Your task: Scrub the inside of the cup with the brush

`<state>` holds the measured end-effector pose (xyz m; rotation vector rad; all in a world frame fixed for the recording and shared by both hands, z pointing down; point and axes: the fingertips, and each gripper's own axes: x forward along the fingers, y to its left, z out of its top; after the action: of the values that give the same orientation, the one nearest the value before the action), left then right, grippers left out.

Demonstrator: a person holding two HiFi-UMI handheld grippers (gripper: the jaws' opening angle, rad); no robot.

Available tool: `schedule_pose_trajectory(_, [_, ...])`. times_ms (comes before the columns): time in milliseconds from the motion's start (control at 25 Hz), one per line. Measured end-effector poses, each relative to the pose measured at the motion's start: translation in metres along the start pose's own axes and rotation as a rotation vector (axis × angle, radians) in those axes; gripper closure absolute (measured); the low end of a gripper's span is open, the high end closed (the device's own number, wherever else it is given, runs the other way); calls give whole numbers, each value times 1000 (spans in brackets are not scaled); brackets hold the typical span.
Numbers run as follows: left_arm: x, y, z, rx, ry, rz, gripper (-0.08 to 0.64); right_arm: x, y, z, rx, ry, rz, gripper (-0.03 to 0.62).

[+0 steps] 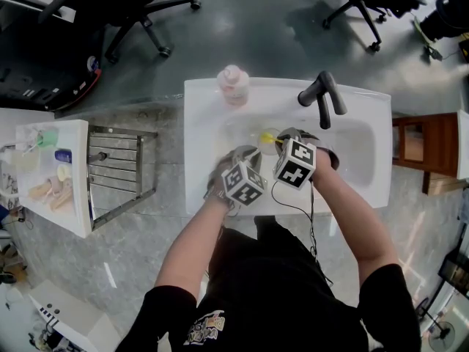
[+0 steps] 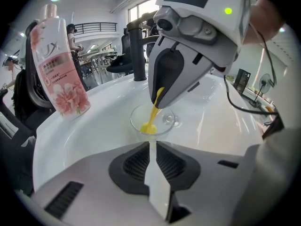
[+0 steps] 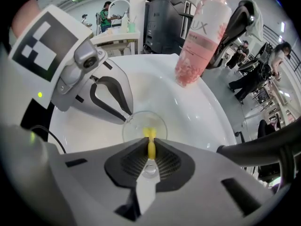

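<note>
Sink (image 1: 201,130) first: we work low in its basin, presumably to contain the mess. Cup (image 2: 165,122) is down in there, left gripper (image 2: 151,143) clamped on its rim, likely to keep it steady. Right gripper (image 3: 151,140) pinches the brush (image 2: 149,125) handle, pointing steeply down so the yellow head reaches the bottom.

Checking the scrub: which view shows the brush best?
Left gripper view: the yellow brush reaches from the right tool down into the clear cup. Right gripper view shows it foreshortened between the jaws; head view, a yellow speck.
</note>
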<state>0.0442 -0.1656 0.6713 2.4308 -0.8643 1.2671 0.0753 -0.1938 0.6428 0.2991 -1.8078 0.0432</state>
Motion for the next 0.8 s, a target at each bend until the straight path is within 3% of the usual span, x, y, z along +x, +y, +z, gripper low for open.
schedule_pose_trajectory(360, [0, 1, 1, -6, -2, 0, 520, -4, 4, -15, -142, 126, 27, 555])
schedule_pose_trajectory(640, [0, 1, 2, -7, -4, -2, 520, -7, 12, -18, -168, 147, 85, 555])
schedule_pose_trajectory(800, [0, 0, 2, -9, -7, -4, 520, -8, 19, -17, -134, 122, 132, 554])
